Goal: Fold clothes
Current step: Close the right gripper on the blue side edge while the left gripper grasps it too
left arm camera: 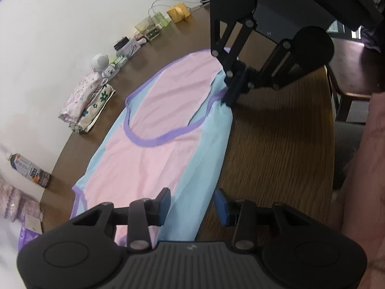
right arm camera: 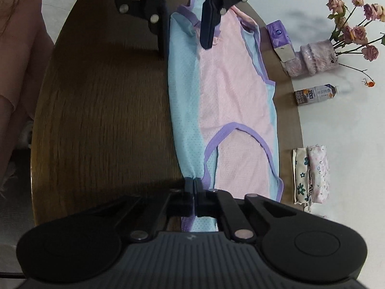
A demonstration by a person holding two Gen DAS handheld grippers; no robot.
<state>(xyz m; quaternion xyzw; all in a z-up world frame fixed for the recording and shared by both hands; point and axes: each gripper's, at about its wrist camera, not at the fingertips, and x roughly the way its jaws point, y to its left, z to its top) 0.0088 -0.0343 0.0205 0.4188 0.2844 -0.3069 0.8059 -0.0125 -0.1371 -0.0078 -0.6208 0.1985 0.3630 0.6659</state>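
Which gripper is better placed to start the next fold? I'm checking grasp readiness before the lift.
Probably the right gripper: it is shut on the blue edge of the pink and blue garment. The left gripper is open, its fingers straddling the garment's near edge without gripping, so it must close first.

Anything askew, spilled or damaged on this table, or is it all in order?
Only one oddity: the drink carton lies on its side by the far table edge, with no spill visible. The pink and blue garment lies flat; the right gripper is shut on one end, and the left gripper is open at the other.
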